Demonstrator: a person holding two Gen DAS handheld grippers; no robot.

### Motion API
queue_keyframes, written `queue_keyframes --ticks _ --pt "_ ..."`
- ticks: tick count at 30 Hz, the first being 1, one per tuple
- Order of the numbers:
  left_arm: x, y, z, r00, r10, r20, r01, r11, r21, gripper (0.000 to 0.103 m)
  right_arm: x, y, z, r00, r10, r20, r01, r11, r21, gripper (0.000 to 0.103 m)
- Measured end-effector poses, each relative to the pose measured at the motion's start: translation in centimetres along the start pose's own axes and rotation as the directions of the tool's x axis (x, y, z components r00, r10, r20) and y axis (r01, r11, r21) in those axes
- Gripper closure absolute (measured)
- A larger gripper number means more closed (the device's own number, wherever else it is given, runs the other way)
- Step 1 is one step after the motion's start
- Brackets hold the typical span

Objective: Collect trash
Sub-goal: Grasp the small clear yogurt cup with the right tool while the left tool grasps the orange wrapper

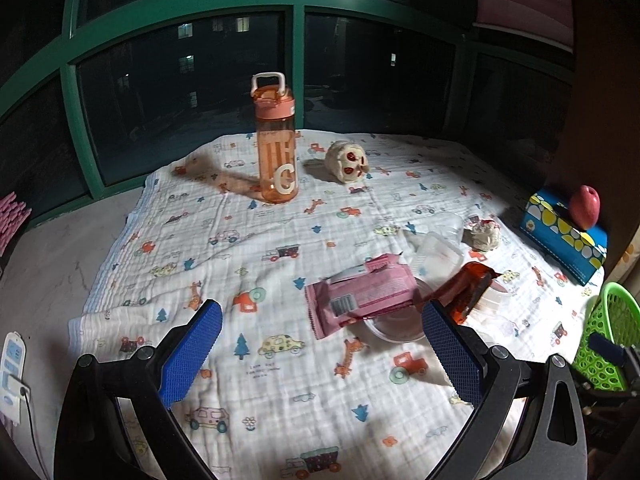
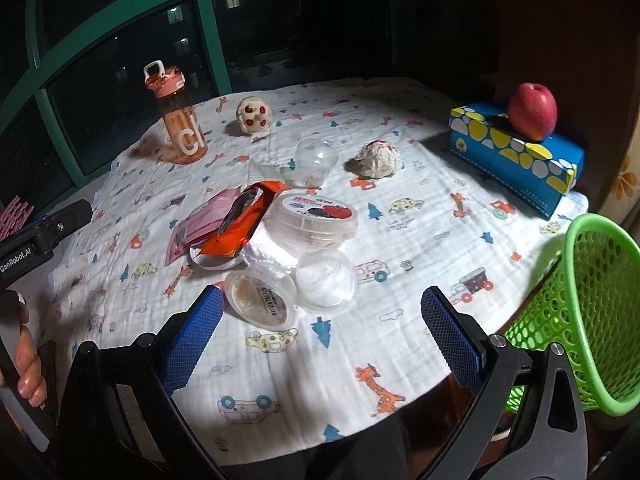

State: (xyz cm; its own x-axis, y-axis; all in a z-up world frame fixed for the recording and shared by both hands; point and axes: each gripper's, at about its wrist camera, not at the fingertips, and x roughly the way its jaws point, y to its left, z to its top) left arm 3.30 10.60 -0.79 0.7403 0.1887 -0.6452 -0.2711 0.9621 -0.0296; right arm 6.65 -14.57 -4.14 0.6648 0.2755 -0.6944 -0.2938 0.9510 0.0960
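A: Both sets of tongs are up over the surface [image 2: 400,128], which wears a white cloth printed with cars and giraffes. The left tongs [image 1: 320,344] are spread wide with nothing between the blue pads.

B: Same on the other side: the right tongs [image 2: 322,332] gape wide and empty. Just beyond the left pad sits a small tub [image 2: 260,300] on its side, touching a clear cup [image 2: 326,280].

A: The trash is heaped mid-cloth. A pink wrapper [image 1: 360,296] lies flat, with an orange wrapper [image 1: 464,292] just beside it, partly hidden behind the left tongs' right pad.

B: From the right wrist, that orange wrapper [image 2: 240,220] lies across the pink one [image 2: 200,228], and a round lidded tub [image 2: 312,218] sits right against it. Beyond is a clear plastic dome [image 2: 316,160], then a crumpled paper ball [image 2: 378,158].

A: A second ball [image 1: 347,161] with red spots lies at the back, near the upright orange bottle [image 1: 276,140].

B: The green basket [image 2: 596,308] sits off the right edge of the surface, tilted. A blue tissue box [image 2: 516,156] stands on the far right with a red apple [image 2: 534,110] on top.

A: Dark window [image 1: 180,80] behind, green frame. A hand [image 2: 30,360] grips the left handle.
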Motion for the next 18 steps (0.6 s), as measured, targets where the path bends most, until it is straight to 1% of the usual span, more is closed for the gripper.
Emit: queue_keyframes --ticks 5,11,13,16,18 --pt "0.6 1.6 -0.3 1.000 0.011 -0.014 -0.011 0.999 -0.031 0.006 2.8 2.6 -0.7 0.999 -0.001 -0.036 0.000 1.000 -0.028 0.009" --pt "1.3 3.1 -0.8 0.999 0.021 -0.026 -0.022 0.999 -0.049 0.006 6.0 4.4 -1.6 0.997 -0.019 -0.069 0.018 1.000 -0.017 0.013" --pt "1.7 3.5 -1.0 0.999 0.020 -0.035 -0.022 0.998 -0.061 0.006 6.7 4.9 -1.6 0.997 -0.033 -0.069 0.032 0.999 -0.017 0.013" --pt "1.9 4.0 -1.2 0.999 0.015 -0.041 -0.018 0.997 -0.069 0.006 7.9 5.2 -1.5 0.995 -0.075 -0.071 0.074 0.997 -0.009 0.014" --pt "2.0 4.1 -1.3 0.999 0.013 -0.042 -0.016 0.997 -0.070 0.006 8.6 5.2 -1.5 0.993 -0.088 -0.082 0.088 0.996 0.002 0.018"
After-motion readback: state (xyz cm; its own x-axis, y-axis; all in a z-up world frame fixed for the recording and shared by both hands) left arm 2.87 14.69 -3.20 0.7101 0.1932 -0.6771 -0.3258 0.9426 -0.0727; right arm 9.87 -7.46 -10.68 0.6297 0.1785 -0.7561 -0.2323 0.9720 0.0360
